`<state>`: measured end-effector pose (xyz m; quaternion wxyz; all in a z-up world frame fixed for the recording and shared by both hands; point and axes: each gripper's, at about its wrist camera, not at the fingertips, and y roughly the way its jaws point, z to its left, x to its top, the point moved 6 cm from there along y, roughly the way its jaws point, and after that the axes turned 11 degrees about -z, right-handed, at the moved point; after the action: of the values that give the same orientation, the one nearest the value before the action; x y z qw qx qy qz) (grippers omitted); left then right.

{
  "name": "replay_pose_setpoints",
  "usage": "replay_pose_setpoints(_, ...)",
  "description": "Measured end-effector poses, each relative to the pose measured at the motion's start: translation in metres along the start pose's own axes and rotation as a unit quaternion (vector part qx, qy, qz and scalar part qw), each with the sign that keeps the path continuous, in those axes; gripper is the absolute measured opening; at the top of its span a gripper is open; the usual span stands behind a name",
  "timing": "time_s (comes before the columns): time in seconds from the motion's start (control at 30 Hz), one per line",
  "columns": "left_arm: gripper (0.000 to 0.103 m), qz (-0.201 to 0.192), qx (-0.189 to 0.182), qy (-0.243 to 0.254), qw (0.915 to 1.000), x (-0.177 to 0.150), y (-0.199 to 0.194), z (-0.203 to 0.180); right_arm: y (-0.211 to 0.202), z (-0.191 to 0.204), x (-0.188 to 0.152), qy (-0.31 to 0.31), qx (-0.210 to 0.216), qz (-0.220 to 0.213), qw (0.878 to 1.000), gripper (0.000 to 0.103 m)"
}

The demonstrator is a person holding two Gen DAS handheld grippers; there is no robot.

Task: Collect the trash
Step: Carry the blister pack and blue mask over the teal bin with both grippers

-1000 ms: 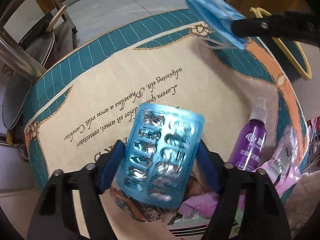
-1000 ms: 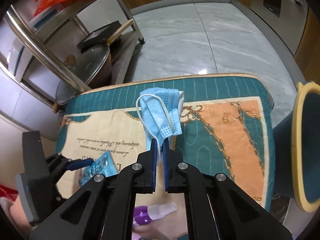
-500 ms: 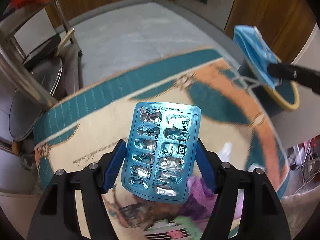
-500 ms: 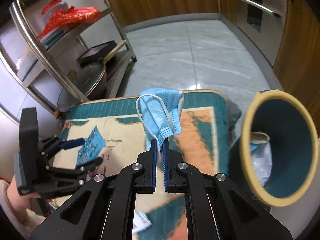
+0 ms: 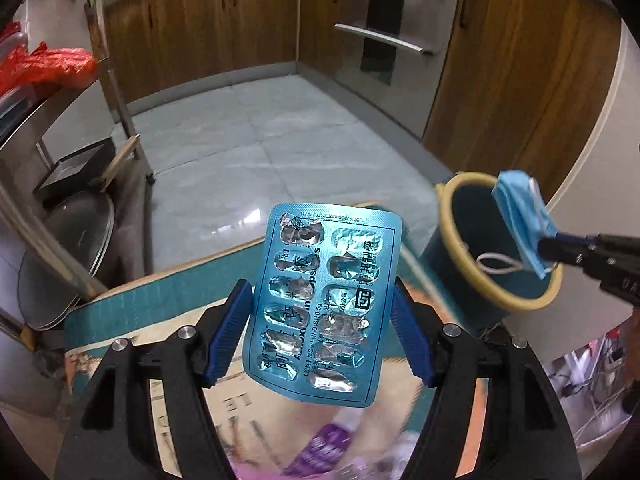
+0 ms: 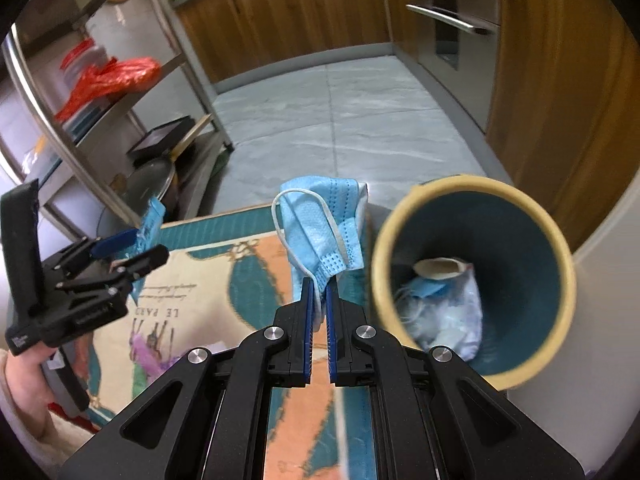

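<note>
So the left gripper (image 5: pixel 322 332) has its blue fingers (image 5: pixel 230 332) clamped on the long edges of an empty blister pack (image 5: pixel 324 304), a shiny blue one with all the foil pockets popped and some printed text on it. The pack stands up out of the fingers, held in the air above a teal, cream and orange rug (image 5: pixel 132 316) with script lettering on it. Below the pack there's a blurry purple spray bottle (image 5: pixel 316 454) lying on the rug, plus some pinkish wrapper stuff that's too smeared to make out.

The right gripper (image 6: pixel 318 300) has its fingers (image 6: pixel 306 320) pressed together on the bottom edge of a crumpled light-blue face mask (image 6: pixel 320 228), white ear loop dangling off the left side. The mask is up in the air just left of the mouth of a trash bin (image 6: pixel 472 276), dark teal with a yellowish rim, sitting on the floor right by the far corner of the rug. From the left wrist camera the mask looks like it's right over the bin's rim. Inside the bin there's already a blue mask and some white crumpled stuff.

A hand (image 6: pixel 28 376) in a fuzzy white sleeve carries the left gripper. Background is a grey tiled floor (image 5: pixel 260 140), wooden cabinets (image 5: pixel 208 24), and a steel rack (image 6: pixel 120 96) with a red plastic bag (image 6: pixel 108 80) and a lidded pan (image 5: pixel 68 256) down low
</note>
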<state>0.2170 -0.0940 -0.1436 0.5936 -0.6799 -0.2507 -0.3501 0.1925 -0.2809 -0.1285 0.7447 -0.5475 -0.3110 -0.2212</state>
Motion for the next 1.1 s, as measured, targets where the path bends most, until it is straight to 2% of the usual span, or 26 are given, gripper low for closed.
replay_pose_setpoints(0.33,0.068,-0.003,-0.044,0.031,0.9986,0.002,0.012,-0.057,-0.007,-0.038,-0.004,0.009,-0.033,-0.004,0.999,0.007)
replay_pose_setpoints(0.8,0.068,-0.015,-0.054,0.03,0.998,0.005,0.018,-0.07,0.015,-0.069,-0.009,0.027,-0.061,0.009,0.998,0.007)
replay_pose_setpoints(1.1,0.068,-0.037,-0.086,0.055,0.9941,0.008,0.027,-0.109,0.013,-0.111,-0.017,0.049,-0.095,0.014,0.994,0.007)
